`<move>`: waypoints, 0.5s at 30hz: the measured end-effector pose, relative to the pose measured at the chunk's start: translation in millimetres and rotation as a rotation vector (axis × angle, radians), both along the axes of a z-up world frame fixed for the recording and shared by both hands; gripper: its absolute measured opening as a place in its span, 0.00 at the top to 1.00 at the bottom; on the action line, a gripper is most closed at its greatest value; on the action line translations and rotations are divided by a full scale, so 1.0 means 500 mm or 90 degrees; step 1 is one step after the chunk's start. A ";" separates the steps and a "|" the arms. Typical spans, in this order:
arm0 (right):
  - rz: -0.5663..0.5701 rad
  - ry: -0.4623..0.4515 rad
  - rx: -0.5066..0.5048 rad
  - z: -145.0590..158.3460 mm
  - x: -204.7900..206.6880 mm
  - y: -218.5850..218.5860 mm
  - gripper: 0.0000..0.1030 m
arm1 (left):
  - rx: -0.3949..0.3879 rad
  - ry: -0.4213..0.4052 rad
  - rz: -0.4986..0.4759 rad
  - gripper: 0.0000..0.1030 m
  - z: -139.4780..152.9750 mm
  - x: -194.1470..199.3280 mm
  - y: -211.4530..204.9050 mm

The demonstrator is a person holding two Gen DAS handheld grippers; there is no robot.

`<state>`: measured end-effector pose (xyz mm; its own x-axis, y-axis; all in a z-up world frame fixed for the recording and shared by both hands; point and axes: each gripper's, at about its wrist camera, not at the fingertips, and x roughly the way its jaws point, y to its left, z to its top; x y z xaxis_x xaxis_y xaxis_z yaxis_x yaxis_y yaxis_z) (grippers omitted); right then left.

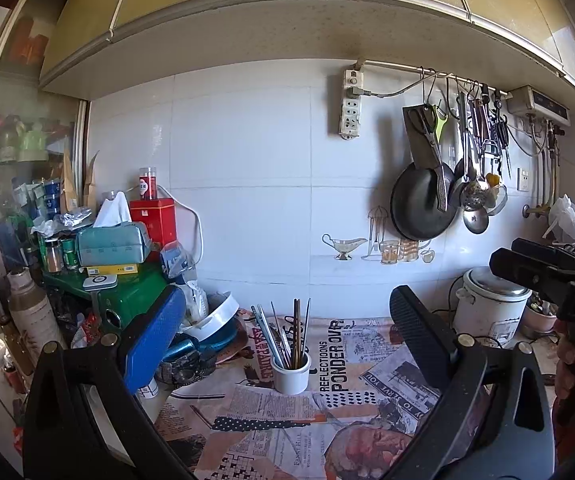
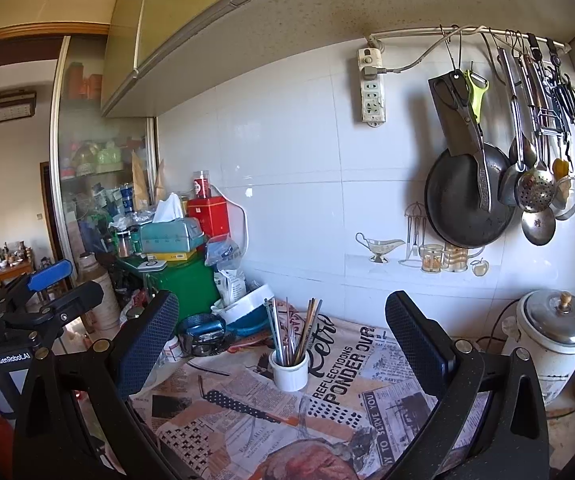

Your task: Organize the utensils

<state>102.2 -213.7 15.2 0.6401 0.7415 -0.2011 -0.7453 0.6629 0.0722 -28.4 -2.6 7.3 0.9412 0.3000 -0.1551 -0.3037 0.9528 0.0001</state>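
A white cup (image 1: 290, 374) (image 2: 288, 372) stands on the newspaper-covered counter (image 1: 271, 436) (image 2: 247, 424), holding several chopsticks (image 1: 296, 332) (image 2: 293, 334) upright. My left gripper (image 1: 286, 302) is open and empty, its blue pad and black pad spread wide either side of the cup, well short of it. My right gripper (image 2: 282, 304) is also open wide and empty, framing the same cup from a distance. Each gripper shows in the other's view: the right gripper (image 1: 507, 254) at the right edge, the left gripper (image 2: 69, 282) at the left edge.
Ladles, a skimmer, scissors and a cleaver hang from a wall rail (image 1: 475, 152) (image 2: 527, 132) above a black pan (image 1: 419, 208) (image 2: 463, 208). A rice cooker (image 1: 491, 304) (image 2: 551, 332) sits at the right. Boxes, bowls and a green bin (image 1: 135, 300) (image 2: 191, 284) crowd the left.
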 end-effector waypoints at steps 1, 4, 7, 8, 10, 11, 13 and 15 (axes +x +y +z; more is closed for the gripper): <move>-0.001 0.000 -0.001 0.000 0.000 0.000 0.00 | 0.000 0.000 0.000 0.01 -0.001 0.001 0.001; 0.001 0.001 -0.001 0.001 0.001 0.001 0.00 | 0.001 0.001 0.000 0.01 -0.002 0.003 0.002; 0.003 0.002 -0.001 0.001 0.001 0.001 0.00 | -0.003 0.004 -0.002 0.01 -0.004 0.006 0.005; 0.003 0.001 -0.002 0.000 0.000 0.002 0.00 | -0.003 0.004 -0.004 0.01 -0.004 0.008 0.007; 0.004 0.002 -0.004 0.000 -0.001 0.004 0.00 | -0.004 0.005 -0.005 0.01 -0.004 0.011 0.009; 0.004 0.002 -0.005 0.000 -0.001 0.006 0.00 | -0.004 0.005 -0.005 0.01 -0.004 0.012 0.009; 0.006 0.003 -0.006 0.000 -0.001 0.008 0.00 | -0.005 0.005 -0.005 0.01 -0.005 0.012 0.010; 0.007 0.003 -0.006 -0.001 -0.002 0.010 0.00 | -0.006 0.006 -0.007 0.01 -0.005 0.016 0.012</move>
<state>101.0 -208.7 14.9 0.6306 0.7466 -0.2120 -0.7522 0.6552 0.0698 -20.6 3.5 4.9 0.9427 0.2886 -0.1676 -0.2938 0.9559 -0.0064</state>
